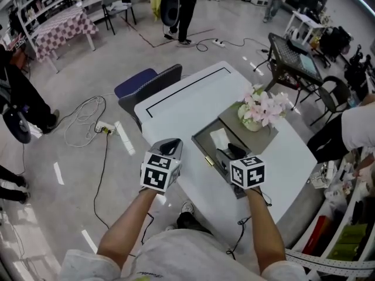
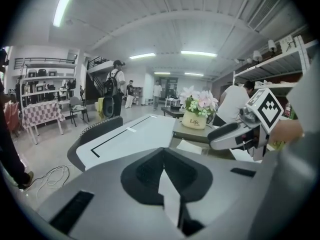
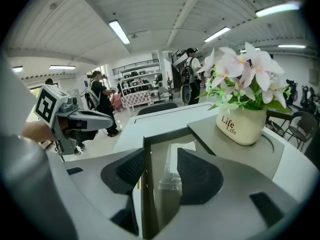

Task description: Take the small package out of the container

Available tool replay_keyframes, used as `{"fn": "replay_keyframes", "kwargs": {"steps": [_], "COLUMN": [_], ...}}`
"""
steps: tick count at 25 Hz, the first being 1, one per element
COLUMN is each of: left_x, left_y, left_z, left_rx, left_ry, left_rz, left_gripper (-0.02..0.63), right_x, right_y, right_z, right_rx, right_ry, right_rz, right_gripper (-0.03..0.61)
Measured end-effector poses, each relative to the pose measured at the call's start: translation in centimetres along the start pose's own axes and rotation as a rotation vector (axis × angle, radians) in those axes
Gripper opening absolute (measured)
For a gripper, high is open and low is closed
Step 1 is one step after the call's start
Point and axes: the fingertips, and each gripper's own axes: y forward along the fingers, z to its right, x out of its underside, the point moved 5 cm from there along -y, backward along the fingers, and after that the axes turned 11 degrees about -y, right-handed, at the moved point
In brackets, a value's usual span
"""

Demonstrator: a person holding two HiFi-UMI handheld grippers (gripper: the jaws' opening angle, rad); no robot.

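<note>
Small package [image 3: 171, 180], a flat sachet in clear film, lies on the floor of the open grey container [image 3: 144, 184], which sits on the right half of the white table [image 1: 176, 116], just near of the flower pot [image 3: 242, 124]. The right gripper [image 1: 234, 154] hovers over the container with its jaws apart and nothing between them yet; its own view lines the gap up with the small package below. The left gripper [image 1: 170, 145] hangs over the table's near left edge, well clear of the container, its jaws pressed together and empty. The step in hand looks like the reach. Next, the right gripper probably needs to drop inside the container walls, straddle the thin film and close on it before lifting.
</note>
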Motion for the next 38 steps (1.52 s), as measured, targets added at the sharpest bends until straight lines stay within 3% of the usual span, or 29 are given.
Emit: {"fn": "replay_keyframes", "kwargs": {"steps": [18,25,38], "left_x": [-2.0,-2.6,-2.1], "left_y": [5.3,5.7,4.6], "left_z": [-0.8,-1.0,-4.3], "left_rx": [-0.056,-0.032,0.033], "left_ry": [0.004,0.008,0.009], "left_rz": [-0.047,-0.038,-0.074], "left_gripper": [0.006,0.006,0.006], "right_x": [2.2,2.8,2.6], "right_y": [6.9,7.3,7.3], "right_z": [1.6,2.1,2.1], "right_rx": [-0.096,-0.078,0.021], "right_ry": [-0.008,0.048,0.047], "right_rz": [-0.176,-0.211,-0.267], "right_gripper": [0.202,0.149,0.011]}}
